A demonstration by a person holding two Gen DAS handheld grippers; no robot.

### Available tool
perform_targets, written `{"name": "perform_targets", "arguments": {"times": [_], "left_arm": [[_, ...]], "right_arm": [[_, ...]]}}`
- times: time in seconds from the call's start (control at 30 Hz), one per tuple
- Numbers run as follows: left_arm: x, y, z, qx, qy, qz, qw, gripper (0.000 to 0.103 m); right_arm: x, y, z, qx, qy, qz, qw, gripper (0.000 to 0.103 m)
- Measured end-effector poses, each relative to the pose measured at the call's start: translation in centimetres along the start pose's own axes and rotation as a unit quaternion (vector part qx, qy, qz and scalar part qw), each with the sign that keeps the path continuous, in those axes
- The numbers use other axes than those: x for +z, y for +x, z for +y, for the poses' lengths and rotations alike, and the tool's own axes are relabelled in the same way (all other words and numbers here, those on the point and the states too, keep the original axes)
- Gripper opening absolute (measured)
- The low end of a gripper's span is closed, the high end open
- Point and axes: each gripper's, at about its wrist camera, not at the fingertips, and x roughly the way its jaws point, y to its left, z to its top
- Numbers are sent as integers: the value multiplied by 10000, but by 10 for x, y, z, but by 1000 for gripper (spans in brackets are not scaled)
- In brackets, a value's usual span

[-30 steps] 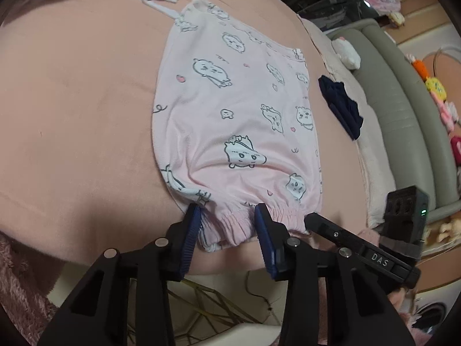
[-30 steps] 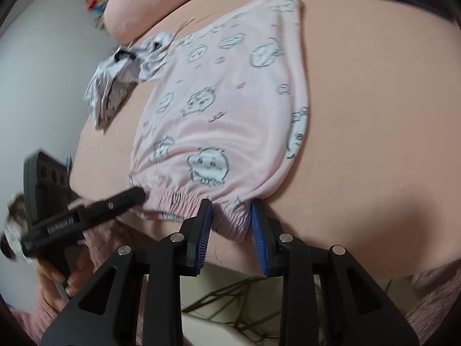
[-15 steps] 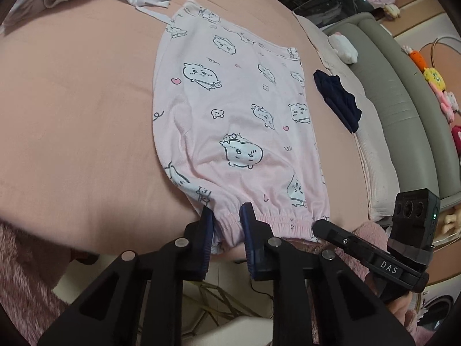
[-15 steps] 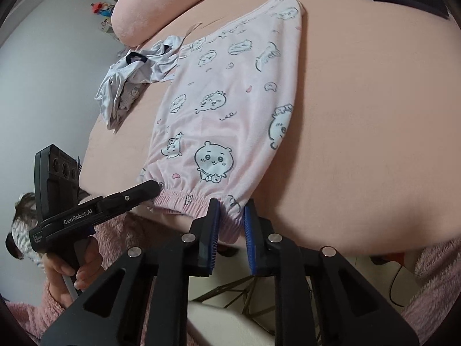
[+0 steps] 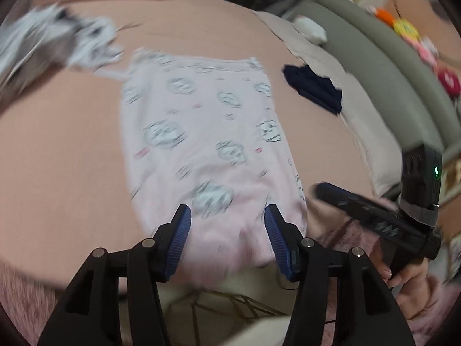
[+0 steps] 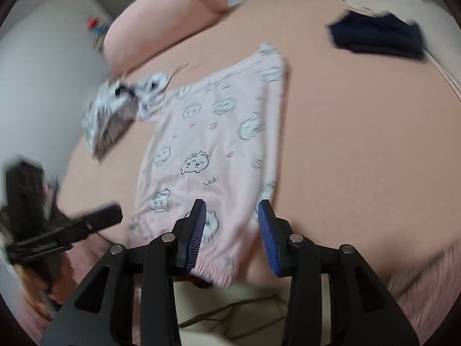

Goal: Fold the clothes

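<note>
Across the pink bed (image 5: 57,150), both my hand-held grippers hang spread over the pajama's near hem.

My left hand-held gripper (image 5: 227,216) stands apart, holding nothing; the pink printed pajama piece (image 5: 201,144) lies flat between a crumpled white garment (image 5: 57,37) and a dark one (image 5: 314,86); my right hand-held gripper (image 6: 232,210) gapes too. Whichever fold comes, I judge both should pinch the elastic hem (image 6: 219,271) level, evenly spaced.

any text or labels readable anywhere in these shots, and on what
None can be read.
The right tool, seen from the left wrist, has pale marks on its side, too blurred to read.
The left tool, seen from the right wrist, is smeared by motion; no lettering shows.
The pink printed garment carries cartoon figures only, no words.
</note>
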Motion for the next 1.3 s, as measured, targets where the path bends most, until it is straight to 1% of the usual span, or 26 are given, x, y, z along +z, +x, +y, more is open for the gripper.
{"name": "perform_targets", "arguments": {"times": [0.03, 0.1, 0.13, 0.17, 0.2, 0.27, 0.37, 0.4, 0.47, 0.53, 0.57, 0.6, 0.63, 0.67, 0.73, 0.77, 0.8, 0.83, 0.87, 0.93, 0.97, 1.03, 1.1, 1.17, 1.23, 1.3], "left_arm": [[3, 13, 2, 126, 14, 202, 9997, 50], [4, 34, 9, 391, 9, 553, 9977, 35], [0, 38, 18, 537, -32, 670, 9963, 29], [-2, 35, 26, 466, -136, 666, 9966, 22], [-1, 27, 34, 260, -279, 585, 9976, 22], [11, 21, 39, 152, -291, 368, 9988, 23], [33, 14, 42, 99, -209, 22, 9997, 27], [42, 19, 42, 78, -194, 48, 9998, 31], [54, 34, 43, 103, -166, 250, 9995, 33], [51, 39, 47, 280, -111, 391, 9988, 33], [49, 42, 49, 369, -84, 462, 9982, 32], [47, 45, 52, 458, -56, 532, 9975, 32], [48, 43, 51, 386, -55, 479, 9981, 32], [51, 39, 50, 213, -69, 347, 9991, 32], [56, 31, 47, -132, -98, 85, 9998, 32], [58, 34, 41, -118, -23, 93, 9999, 33], [60, 42, 32, 15, 110, 188, 9998, 33], [61, 50, 23, 147, 242, 284, 9992, 33], [62, 59, 15, 279, 374, 379, 9982, 33], [58, 65, 16, 584, 489, 537, 9956, 33], [55, 64, 20, 743, 510, 555, 9944, 33], [58, 54, 21, 899, 474, 468, 9937, 32], [63, 43, 19, 1015, 420, 351, 9933, 32], [63, 41, 4, 822, 499, 394, 9946, 32], [56, 45, -13, 676, 595, 592, 9942, 32], [49, 50, -21, 715, 649, 819, 9919, 32]], "right_arm": [[3, 11, 1, -208, -158, 123, 9996, 33], [4, 31, -8, -815, -347, 477, 9949, 27], [4, 35, -15, -916, -327, 571, 9936, 26], [2, 29, -22, -863, -202, 534, 9946, 26], [1, 20, -27, -946, -129, 466, 9943, 26], [1, 2, -33, -1031, -120, 205, 9944, 29], [19, 2, -27, -727, -303, 117, 9968, 29], [27, 7, -20, -634, -434, 127, 9970, 29], [40, 26, 2, -578, -757, 212, 9952, 29], [45, 52, 13, -774, -1019, 455, 9907, 25], [44, 58, 9, -882, -1056, 563, 9889, 25], [43, 57, 4, -862, -1019, 551, 9895, 24], [42, 56, -1, -842, -983, 539, 9901, 24], [41, 51, -6, -928, -968, 493, 9897, 24], [43, 38, -11, -1417, -922, 194, 9854, 26], [45, 36, -12, -1458, -743, 59, 9865, 26], [46, 35, -14, -1456, -622, -14, 9874, 26], [45, 34, -14, -1402, -574, -6, 9885, 25], [44, 34, -15, -1348, -527, 2, 9895, 21], [41, 34, -17, -1239, -432, 18, 9914, 19], [40, 34, -18, -1184, -384, 26, 9922, 16], [38, 34, -20, -1075, -289, 42, 9938, 10], [35, 34, -22, -965, -194, 59, 9951, 12], [33, 34, -24, -855, -99, 75, 9963, 13], [30, 34, -25, -766, -35, 115, 9970, 13], [26, 35, -24, -752, -84, 245, 9968, 13]]}}
